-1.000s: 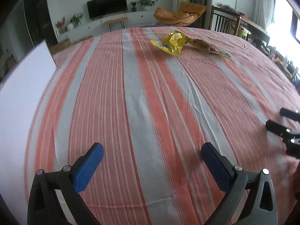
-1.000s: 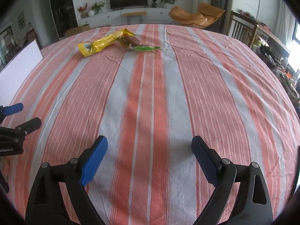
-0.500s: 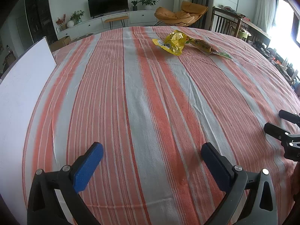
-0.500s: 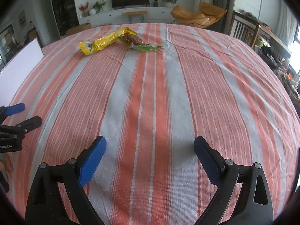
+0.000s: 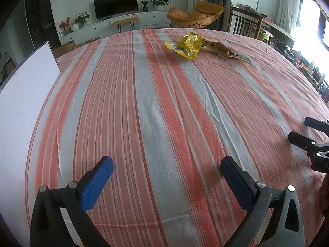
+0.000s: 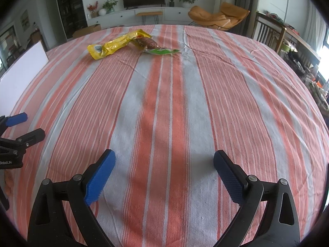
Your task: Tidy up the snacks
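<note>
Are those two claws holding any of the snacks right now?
No. The left claw and right claw are both open and empty; the yellow packet lies far off, untouched.

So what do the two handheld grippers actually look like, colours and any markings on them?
Both are alike: the left gripper and right gripper have black plastic arms with triangular cut-outs and silver pivot bolts, ending in flat blue pads with a dimpled texture. Seen from the right wrist view, the left gripper's body carries small white lettering, only partly readable. No cables or sleeves show.
</note>
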The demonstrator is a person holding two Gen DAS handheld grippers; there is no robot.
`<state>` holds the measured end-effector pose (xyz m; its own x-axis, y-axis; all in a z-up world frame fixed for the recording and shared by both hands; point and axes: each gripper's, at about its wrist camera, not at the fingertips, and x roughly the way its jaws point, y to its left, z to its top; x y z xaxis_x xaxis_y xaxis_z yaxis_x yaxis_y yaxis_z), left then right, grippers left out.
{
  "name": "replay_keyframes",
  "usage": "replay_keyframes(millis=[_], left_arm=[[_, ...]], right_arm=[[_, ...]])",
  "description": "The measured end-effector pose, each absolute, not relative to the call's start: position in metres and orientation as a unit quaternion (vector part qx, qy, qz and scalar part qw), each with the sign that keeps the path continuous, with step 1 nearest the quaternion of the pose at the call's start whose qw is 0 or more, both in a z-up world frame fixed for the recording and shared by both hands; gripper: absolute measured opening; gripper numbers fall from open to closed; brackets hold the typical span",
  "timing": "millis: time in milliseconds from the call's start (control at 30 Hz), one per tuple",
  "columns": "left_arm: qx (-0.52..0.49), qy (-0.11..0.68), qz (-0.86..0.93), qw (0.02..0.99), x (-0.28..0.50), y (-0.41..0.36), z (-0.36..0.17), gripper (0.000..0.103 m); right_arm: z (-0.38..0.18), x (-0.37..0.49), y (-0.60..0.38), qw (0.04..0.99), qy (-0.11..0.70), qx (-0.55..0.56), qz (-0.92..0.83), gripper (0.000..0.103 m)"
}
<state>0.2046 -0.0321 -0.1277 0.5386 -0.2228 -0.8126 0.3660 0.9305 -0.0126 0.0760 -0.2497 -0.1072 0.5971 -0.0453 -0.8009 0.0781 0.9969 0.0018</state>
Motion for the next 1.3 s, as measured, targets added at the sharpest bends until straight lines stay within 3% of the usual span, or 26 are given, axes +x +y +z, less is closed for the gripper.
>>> replay_keyframes(millis=[767, 967, 1167, 1300], left_arm=[[0.098, 0.466, -0.193, 0.858, 0.220, -0.039, -0.110, 0.103], [0.154, 0.413, -0.249, 0.862, 0.292, -0.080, -0.041, 0.103], [0.154, 0.434, -0.267, 0.847, 0.376, -0.130, -0.042, 0.102], [0.194, 0.454, -0.291, 0.820, 0.407, -0.170, -0.078, 0.083]], right_arm=[[-0.107, 0.075, -0.250, 0.893, 0.448, 0.018, -0.035, 0.099], [-0.107, 0.076, -0.249, 0.893, 0.449, 0.018, -0.034, 0.099], [-0.108, 0.077, -0.247, 0.892, 0.450, 0.016, -0.031, 0.100], [-0.108, 0.077, -0.247, 0.892, 0.450, 0.017, -0.031, 0.100]])
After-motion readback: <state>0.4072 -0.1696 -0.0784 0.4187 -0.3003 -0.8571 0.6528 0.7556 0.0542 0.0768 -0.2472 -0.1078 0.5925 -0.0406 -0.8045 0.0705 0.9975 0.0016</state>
